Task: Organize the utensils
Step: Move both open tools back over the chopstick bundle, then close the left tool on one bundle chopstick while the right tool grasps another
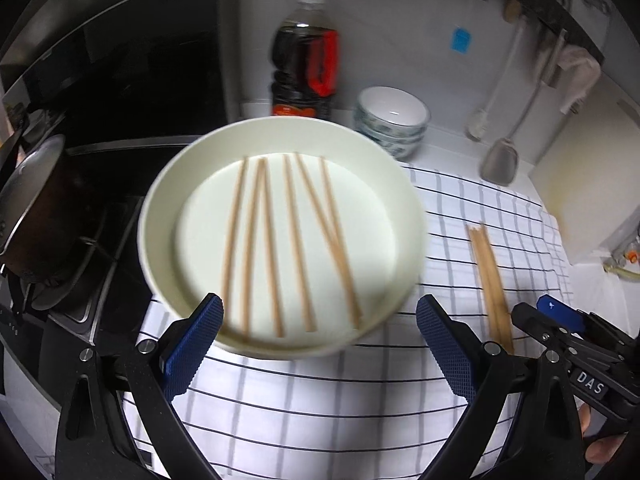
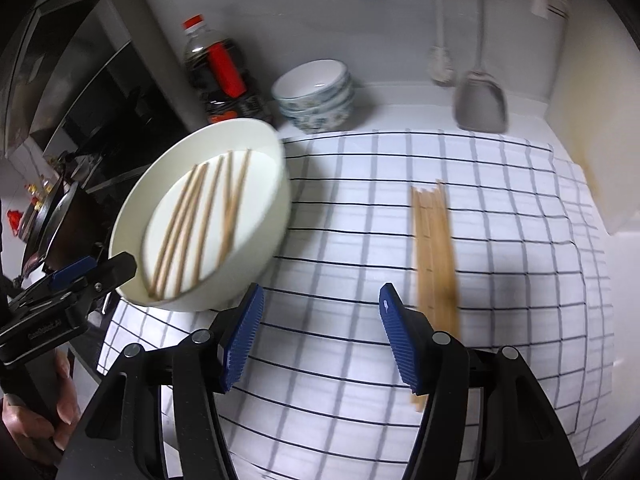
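Note:
A white plate stands at the left end of a checked cloth and holds several wooden chopsticks lying loose. My left gripper is open over the plate's near rim, its left fingertip across the rim and its right fingertip just outside. Nothing is pinched. More chopsticks lie side by side on the cloth to the right. My right gripper is open above bare cloth, with those chopsticks just right of its right finger. Each gripper shows in the other's view: right gripper, left gripper.
A dark sauce bottle and stacked patterned bowls stand behind the plate. A grey spatula hangs at the back wall. A pale cutting board leans at the right. A lidded pot sits on the stove left of the cloth.

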Demonstrator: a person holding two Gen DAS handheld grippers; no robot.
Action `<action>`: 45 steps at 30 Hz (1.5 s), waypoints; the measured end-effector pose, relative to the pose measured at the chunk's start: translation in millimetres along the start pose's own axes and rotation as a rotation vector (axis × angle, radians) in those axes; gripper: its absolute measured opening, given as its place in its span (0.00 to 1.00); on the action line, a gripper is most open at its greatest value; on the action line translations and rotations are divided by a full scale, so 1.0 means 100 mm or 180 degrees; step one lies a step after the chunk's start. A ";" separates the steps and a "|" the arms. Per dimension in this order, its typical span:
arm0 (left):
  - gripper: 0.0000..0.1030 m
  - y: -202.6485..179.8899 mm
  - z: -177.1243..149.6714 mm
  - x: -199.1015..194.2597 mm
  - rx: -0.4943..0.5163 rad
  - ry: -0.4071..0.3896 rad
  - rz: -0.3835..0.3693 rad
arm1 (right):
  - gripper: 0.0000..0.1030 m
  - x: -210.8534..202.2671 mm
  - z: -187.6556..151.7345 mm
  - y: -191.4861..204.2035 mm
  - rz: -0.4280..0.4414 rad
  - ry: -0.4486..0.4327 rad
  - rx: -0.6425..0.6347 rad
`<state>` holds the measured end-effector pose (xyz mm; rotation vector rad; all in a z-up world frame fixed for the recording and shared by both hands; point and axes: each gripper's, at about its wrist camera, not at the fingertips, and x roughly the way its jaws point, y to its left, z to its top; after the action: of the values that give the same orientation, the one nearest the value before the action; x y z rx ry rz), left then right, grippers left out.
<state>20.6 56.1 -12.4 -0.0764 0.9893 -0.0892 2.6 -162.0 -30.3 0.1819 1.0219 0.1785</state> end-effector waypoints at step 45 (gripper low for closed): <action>0.93 -1.43 -0.42 1.03 0.0356 0.0402 -0.0201 | 0.56 0.65 -0.55 -1.22 -0.0543 0.0074 -0.0121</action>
<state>36.1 -98.5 -106.1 0.0007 1.1063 -0.2091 -3.5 -262.0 -140.5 0.0577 1.0512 0.0451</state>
